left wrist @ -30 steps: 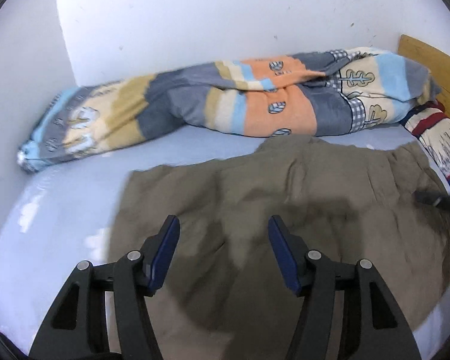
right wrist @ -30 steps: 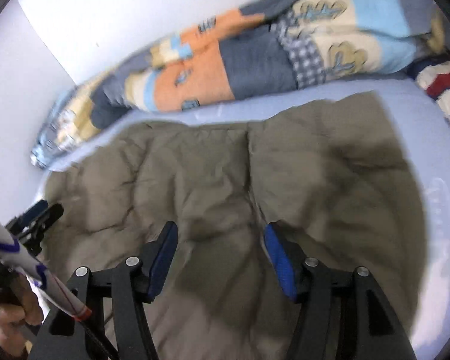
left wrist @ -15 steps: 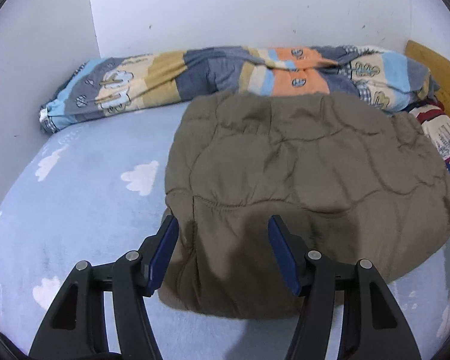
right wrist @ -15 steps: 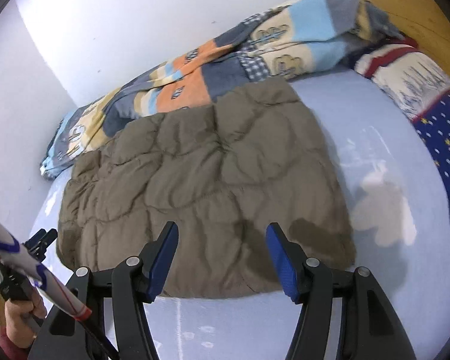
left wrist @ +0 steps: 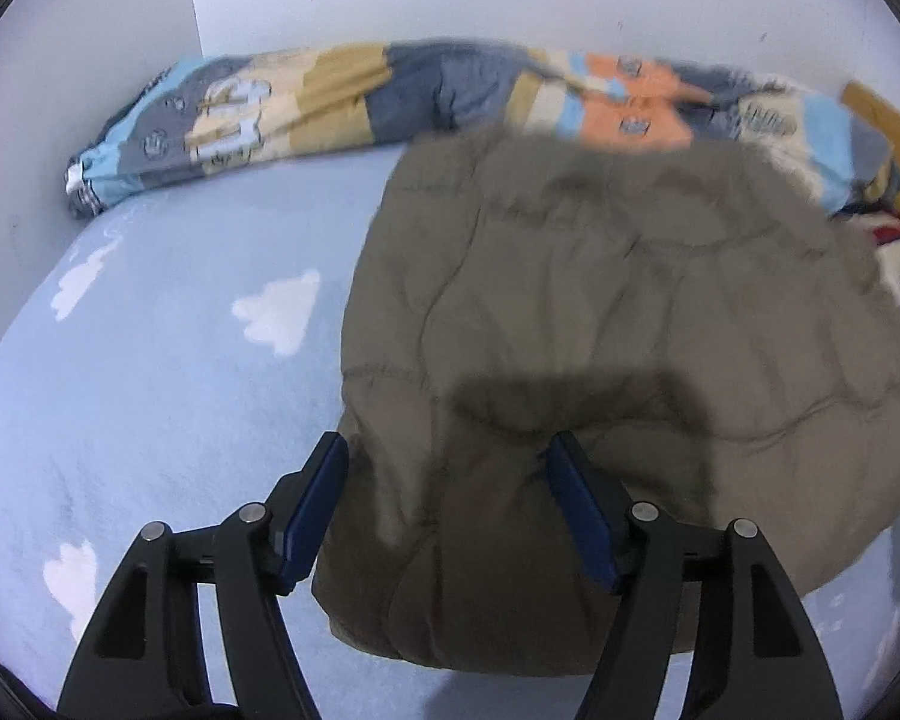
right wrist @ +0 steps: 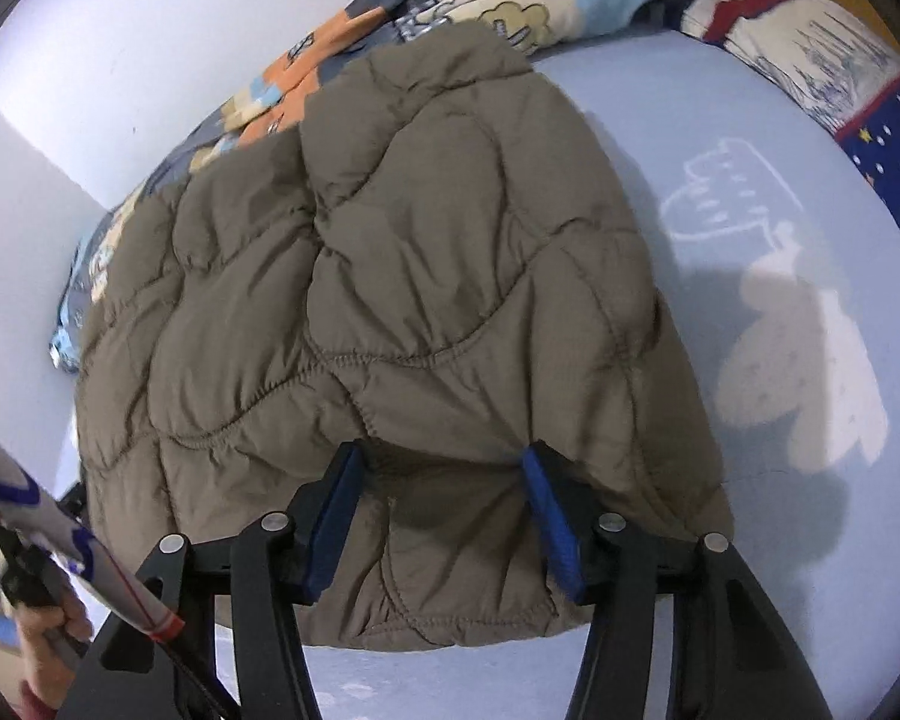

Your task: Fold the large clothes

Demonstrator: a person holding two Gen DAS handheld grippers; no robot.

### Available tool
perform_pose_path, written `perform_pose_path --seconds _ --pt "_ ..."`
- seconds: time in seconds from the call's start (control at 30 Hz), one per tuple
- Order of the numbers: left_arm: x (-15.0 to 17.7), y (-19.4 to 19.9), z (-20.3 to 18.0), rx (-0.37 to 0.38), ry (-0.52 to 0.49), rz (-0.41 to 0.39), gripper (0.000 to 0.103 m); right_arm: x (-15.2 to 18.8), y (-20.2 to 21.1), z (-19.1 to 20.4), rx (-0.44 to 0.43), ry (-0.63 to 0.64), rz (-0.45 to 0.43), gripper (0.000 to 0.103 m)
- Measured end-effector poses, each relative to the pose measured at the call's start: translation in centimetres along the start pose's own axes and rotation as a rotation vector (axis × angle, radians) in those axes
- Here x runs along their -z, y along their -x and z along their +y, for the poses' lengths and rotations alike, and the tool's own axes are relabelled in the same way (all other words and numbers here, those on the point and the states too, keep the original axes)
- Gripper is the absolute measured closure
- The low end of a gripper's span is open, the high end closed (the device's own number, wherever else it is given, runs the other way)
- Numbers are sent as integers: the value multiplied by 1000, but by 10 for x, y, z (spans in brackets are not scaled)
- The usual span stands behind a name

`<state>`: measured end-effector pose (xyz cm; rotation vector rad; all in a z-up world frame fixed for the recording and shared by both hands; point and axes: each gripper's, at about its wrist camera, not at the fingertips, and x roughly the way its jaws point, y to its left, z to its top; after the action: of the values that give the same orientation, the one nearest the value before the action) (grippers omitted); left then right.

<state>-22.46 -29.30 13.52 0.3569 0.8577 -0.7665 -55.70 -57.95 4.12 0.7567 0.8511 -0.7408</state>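
Note:
An olive-brown quilted jacket [left wrist: 600,324] lies folded in a thick pad on the light blue bed sheet [left wrist: 150,372]. It also shows in the right wrist view [right wrist: 402,276]. My left gripper [left wrist: 447,510] is open, its blue pads straddling the jacket's near left corner. My right gripper [right wrist: 438,516] is open, its pads either side of the jacket's near edge, close above the fabric. Neither gripper holds cloth.
A rolled patchwork blanket [left wrist: 390,96] lies along the white wall at the back. A star-patterned pillow [right wrist: 858,96] sits at the right. A wooden headboard [left wrist: 894,144] is at the far right. The person's hand and sleeve [right wrist: 42,600] show at lower left.
Both grippers pulled back from over the jacket, then came low again toward its near edge. The jacket now lies as a folded pad and looms larger in both views.

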Motion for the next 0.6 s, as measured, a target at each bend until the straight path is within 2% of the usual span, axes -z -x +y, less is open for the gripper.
perform_pose_path --seconds 0.1,0.17,0.27,0.37,0.43,0.6 --pt "-10 34 -7 30 -9 -129 34 -6 25 3 -49 -24 -64 46" --pt "-11 41 -12 46 -21 -169 34 -11 42 4 -51 -11 -137 46" --pt "-7 25 -15 38 -35 -119 34 -16 50 -9 13 -30 -192 46" --pt "-3 1 -10 15 -10 -33 34 -15 38 -34 -7 -126 -153 47" --pt "3 -19 -6 -26 0 49 34 -13 30 -43 0 -159 -120 51" --pt "1 -18 -1 -10 10 52 34 -12 16 -39 40 -135 -62 51"
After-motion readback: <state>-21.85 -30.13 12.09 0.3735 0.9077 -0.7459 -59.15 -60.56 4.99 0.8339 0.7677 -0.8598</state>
